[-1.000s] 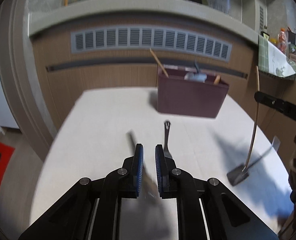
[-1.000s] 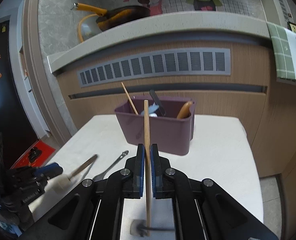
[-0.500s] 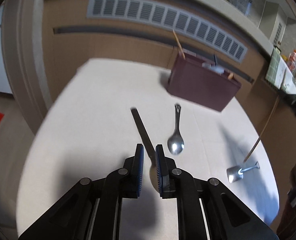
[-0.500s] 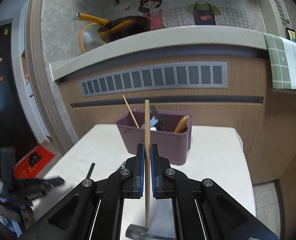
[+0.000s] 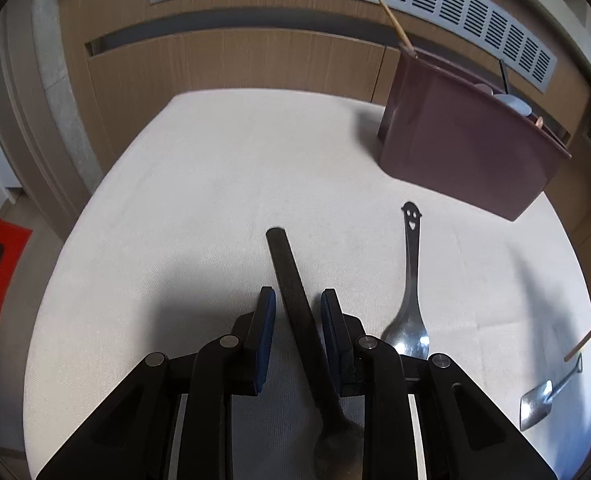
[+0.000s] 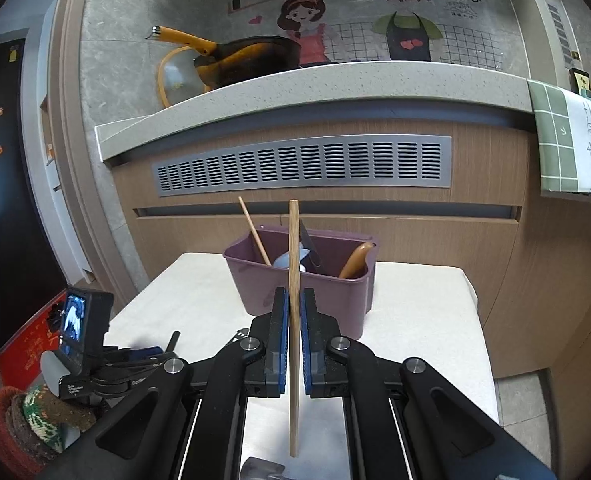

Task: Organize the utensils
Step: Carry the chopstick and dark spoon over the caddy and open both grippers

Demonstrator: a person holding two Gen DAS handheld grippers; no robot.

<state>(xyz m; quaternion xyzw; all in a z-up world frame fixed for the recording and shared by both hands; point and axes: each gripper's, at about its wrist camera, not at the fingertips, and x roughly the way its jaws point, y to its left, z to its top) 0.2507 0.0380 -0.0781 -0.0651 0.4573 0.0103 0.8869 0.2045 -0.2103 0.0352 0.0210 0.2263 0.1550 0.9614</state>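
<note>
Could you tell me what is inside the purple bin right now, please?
In the purple bin: a thin wooden stick, a black handle, something pale blue, an orange-brown handle. Their lower ends are hidden.

Left gripper (image 5: 294, 312) low, fingers parted; right gripper (image 6: 294, 328) raised, fingers clamped.

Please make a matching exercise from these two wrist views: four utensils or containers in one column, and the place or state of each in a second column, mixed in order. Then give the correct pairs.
Column 1
1. dark-handled utensil
2. smiley-handled metal spoon
3. wooden-handled utensil
4. purple utensil bin

Column 2
A. stands at the far side of the table, holding several utensils
B. held upright, clamped by the right gripper
C. lies flat on the table between the open fingers of the left gripper
D. lies on the table just right of the left gripper, untouched

Pairs: 1-C, 2-D, 3-B, 4-A
</note>
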